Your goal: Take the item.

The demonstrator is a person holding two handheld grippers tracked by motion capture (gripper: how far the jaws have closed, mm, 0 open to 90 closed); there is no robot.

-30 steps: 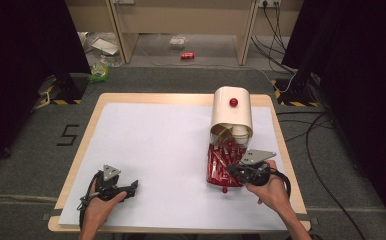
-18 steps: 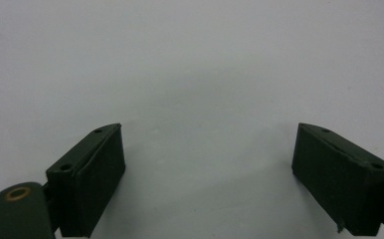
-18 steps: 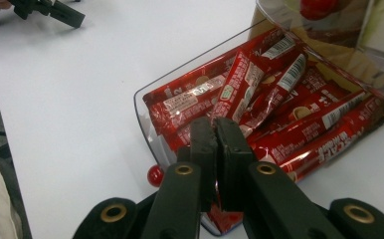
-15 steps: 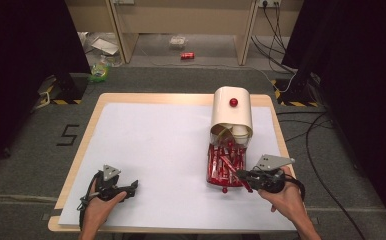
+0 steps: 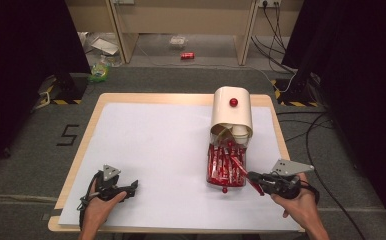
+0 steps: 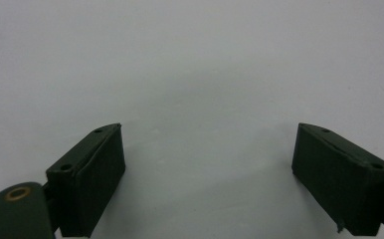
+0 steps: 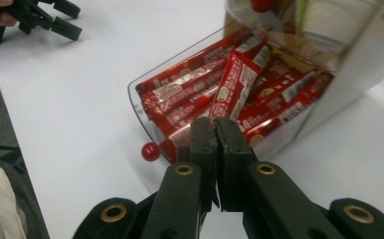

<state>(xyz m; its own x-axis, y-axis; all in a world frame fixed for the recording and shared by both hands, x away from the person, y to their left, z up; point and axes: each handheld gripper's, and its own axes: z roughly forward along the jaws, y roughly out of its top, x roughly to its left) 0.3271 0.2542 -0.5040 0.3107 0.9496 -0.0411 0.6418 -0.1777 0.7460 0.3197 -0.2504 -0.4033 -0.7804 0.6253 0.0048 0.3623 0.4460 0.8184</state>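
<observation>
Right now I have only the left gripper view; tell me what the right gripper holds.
Observer: The right gripper is shut on one red packet, pinched at its end.
Operator: Say where the packet's other end is.
Observer: It slants up over the clear drawer, above the other packets lying in it.
Operator: Name what the drawer belongs to.
Observer: It sticks out from a white dispenser box.

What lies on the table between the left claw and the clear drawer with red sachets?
Nothing: in the high view, only bare white table lies between the left claw and the clear drawer.
</observation>
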